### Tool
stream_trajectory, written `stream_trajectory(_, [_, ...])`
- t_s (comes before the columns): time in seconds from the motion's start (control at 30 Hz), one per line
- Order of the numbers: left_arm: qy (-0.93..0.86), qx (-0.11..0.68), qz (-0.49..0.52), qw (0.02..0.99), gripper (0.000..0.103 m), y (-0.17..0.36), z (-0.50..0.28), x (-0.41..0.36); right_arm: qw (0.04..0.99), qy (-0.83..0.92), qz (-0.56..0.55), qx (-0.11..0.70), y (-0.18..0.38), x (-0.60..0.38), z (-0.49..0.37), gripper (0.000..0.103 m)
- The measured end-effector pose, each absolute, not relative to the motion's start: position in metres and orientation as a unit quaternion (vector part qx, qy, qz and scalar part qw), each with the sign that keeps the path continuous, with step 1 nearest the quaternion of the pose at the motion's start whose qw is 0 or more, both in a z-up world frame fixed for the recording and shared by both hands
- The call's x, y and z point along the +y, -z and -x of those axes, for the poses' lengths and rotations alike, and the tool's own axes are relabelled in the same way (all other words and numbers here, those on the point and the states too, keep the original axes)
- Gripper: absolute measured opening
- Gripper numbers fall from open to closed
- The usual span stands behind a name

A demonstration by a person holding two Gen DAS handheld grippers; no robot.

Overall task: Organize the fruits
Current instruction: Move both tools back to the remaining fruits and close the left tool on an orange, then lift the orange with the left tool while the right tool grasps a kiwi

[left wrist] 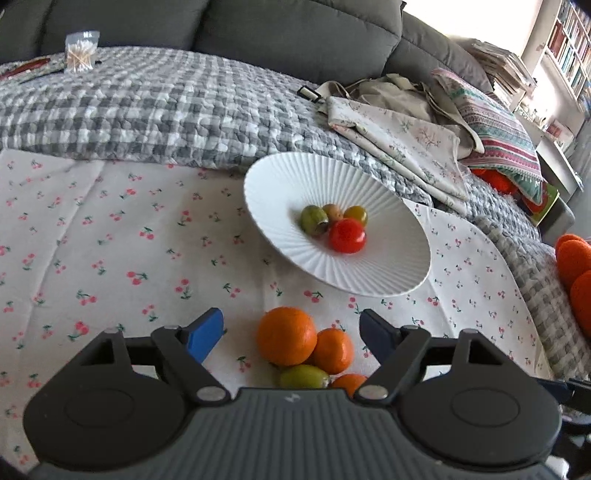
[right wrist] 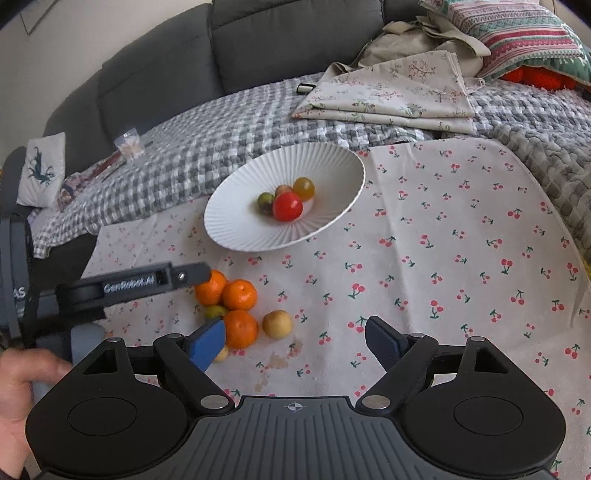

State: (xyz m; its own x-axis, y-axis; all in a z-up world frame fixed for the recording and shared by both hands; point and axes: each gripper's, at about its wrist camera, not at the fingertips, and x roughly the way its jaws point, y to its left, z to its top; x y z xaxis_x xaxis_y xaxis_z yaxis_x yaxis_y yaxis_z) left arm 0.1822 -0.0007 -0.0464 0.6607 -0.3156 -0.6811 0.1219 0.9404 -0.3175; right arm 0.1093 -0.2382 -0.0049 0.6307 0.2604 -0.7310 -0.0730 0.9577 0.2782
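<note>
A white ribbed plate (left wrist: 369,273) (right wrist: 236,225) on the cherry-print cloth holds a red tomato (left wrist: 347,235) (right wrist: 287,206) and three small green-yellow fruits. In front of it lies a cluster of oranges (left wrist: 287,335) (right wrist: 240,294) with a small green fruit (left wrist: 303,376) (right wrist: 215,312) among them and a pale yellow fruit (right wrist: 277,324) beside them. My left gripper (left wrist: 291,334) is open, its jaws either side of the cluster. It shows from the side in the right wrist view (right wrist: 192,275). My right gripper (right wrist: 295,341) is open and empty, just right of the cluster.
The cherry-print cloth (right wrist: 461,258) lies over a grey checked blanket (left wrist: 166,99) on a sofa. Folded floral fabric (right wrist: 391,96) and a striped pillow (right wrist: 524,33) lie behind the plate. A bag of cotton swabs (left wrist: 79,51) sits far left. Orange knitted items (left wrist: 576,273) are at the right.
</note>
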Motion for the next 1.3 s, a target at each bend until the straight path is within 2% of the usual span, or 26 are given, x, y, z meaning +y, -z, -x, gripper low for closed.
stream_trajectory(0.1, [0.125, 0.401, 0.129, 0.898, 0.073, 0.054, -0.186, -0.002, 0.896, -0.094, -0.106, 0.421, 0.006, -0.235, -0.110, 0.085])
stream_trajectory(0.17, [0.126, 0.410, 0.134, 0.893, 0.065, 0.059, -0.189, -0.003, 0.896, -0.097, -0.104, 0.421, 0.005, -0.234, -0.109, 0.085])
stream_trajectory(0.3, [0.126, 0.416, 0.137, 0.890, 0.058, 0.066, -0.190, -0.005, 0.895, -0.098, -0.102, 0.422, 0.006, -0.232, -0.110, 0.085])
stream_trajectory(0.4, [0.119, 0.411, 0.134, 0.894, 0.038, 0.064, -0.190, -0.006, 0.896, -0.098, -0.100, 0.422, 0.007, -0.231, -0.111, 0.085])
stream_trajectory(0.77, [0.107, 0.414, 0.142, 0.893, 0.037, 0.058, -0.185, -0.004, 0.894, -0.096, -0.108, 0.424, 0.009, -0.234, -0.113, 0.085])
stream_trajectory(1.07, [0.094, 0.412, 0.105, 0.900, 0.037, 0.035, -0.168, -0.005, 0.893, -0.091, -0.106, 0.428, 0.012, -0.235, -0.116, 0.085])
stream_trajectory(1.3, [0.099, 0.406, 0.113, 0.902, 0.037, 0.013, -0.157, 0.010, 0.889, -0.094, -0.104, 0.435, 0.018, -0.233, -0.119, 0.085])
